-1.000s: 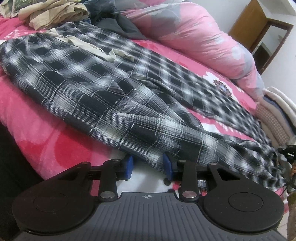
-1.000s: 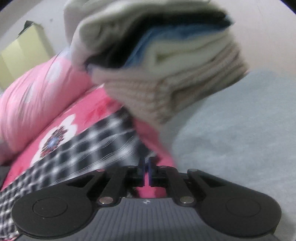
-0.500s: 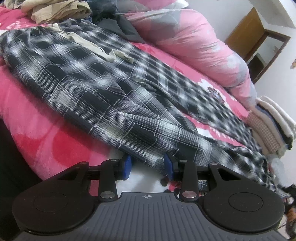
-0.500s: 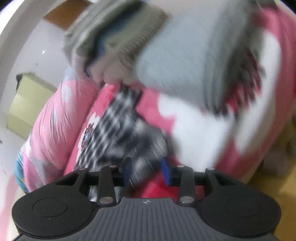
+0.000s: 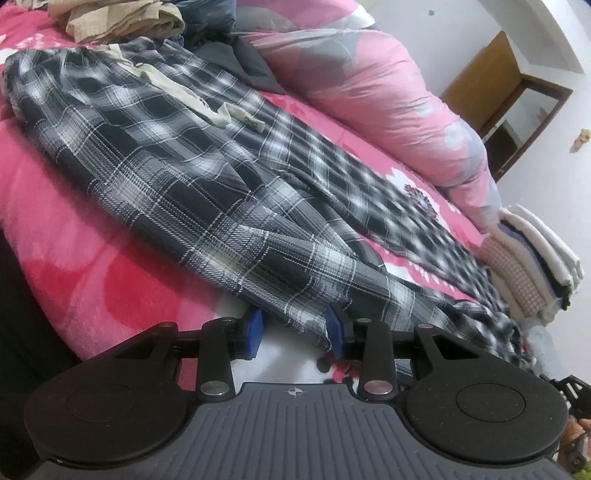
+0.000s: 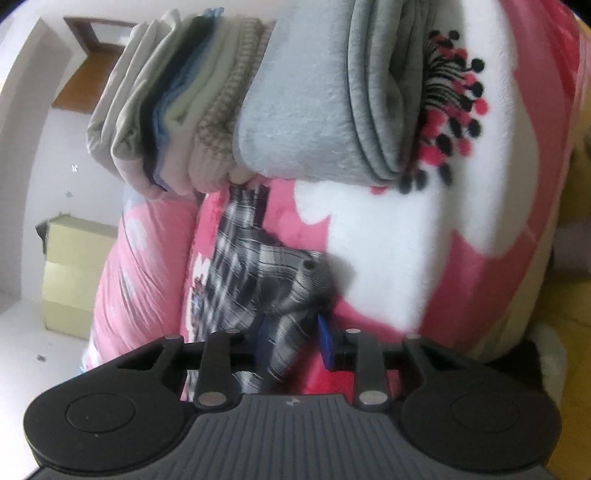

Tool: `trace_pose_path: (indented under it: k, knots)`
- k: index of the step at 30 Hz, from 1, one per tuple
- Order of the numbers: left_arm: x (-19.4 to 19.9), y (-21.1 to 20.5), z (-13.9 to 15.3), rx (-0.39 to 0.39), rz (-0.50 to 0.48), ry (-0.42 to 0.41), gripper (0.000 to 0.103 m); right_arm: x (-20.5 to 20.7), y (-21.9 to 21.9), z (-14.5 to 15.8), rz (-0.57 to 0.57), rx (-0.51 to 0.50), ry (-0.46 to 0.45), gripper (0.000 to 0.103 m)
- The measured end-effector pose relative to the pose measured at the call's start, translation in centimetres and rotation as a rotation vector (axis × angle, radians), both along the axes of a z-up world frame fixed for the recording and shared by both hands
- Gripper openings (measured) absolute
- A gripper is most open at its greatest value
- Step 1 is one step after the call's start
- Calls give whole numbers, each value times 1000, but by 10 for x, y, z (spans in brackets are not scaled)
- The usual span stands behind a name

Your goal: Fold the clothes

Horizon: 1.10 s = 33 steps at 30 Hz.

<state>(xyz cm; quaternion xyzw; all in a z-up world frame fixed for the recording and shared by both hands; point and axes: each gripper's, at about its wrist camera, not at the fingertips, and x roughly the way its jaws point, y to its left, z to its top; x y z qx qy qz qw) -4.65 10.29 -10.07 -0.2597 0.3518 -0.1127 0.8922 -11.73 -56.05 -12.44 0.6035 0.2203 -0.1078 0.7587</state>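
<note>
Dark plaid trousers (image 5: 192,173) lie spread lengthwise across the pink floral bedspread (image 5: 66,236), waistband with a cream drawstring at the far left. My left gripper (image 5: 293,328) stands open at the near edge of one trouser leg, and the plaid cloth reaches in between its blue pads without being pinched. In the right wrist view the crumpled end of a trouser leg (image 6: 266,273) lies between the blue pads of my right gripper (image 6: 295,339), which is open; the left pad is partly hidden by the cloth.
A stack of folded clothes (image 5: 532,266) sits at the bed's far right end, close ahead of the right gripper as a folded pile (image 6: 221,96). A pink duvet (image 5: 376,99) is bunched along the back. Unfolded beige clothes (image 5: 118,18) lie top left.
The right gripper has opened and swung from the folded stack down to the trouser leg's end. The left gripper has moved slightly closer to the leg, still open.
</note>
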Motion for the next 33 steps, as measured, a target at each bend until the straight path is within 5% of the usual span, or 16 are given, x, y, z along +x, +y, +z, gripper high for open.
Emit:
trace_pose_path:
  k: [7,11,22,28,29,31,33]
  knots:
    - [-1,3,-5,-19,5,-6,34,-1,6,-8,8,52,-24,29]
    - [-3,6,-3,-38,19,-4,33,10,12,2,44,19,-72,2]
    - [-17,32,-8,-163,116,1,33,7,23,38,41,-71,-149,1]
    - [-7,41,-16,-243,162,31,32,11,23,27,28,-69,-95,1]
    - [-7,39,-14,-228,172,29,28,11,23,22,22,-65,-80,1]
    - [-6,37,-9,-190,199,32,2,14,20,13,10,-42,-53,1]
    - [0,40,8,-208,213,5,0,25,15,14,7,-20,-41,1]
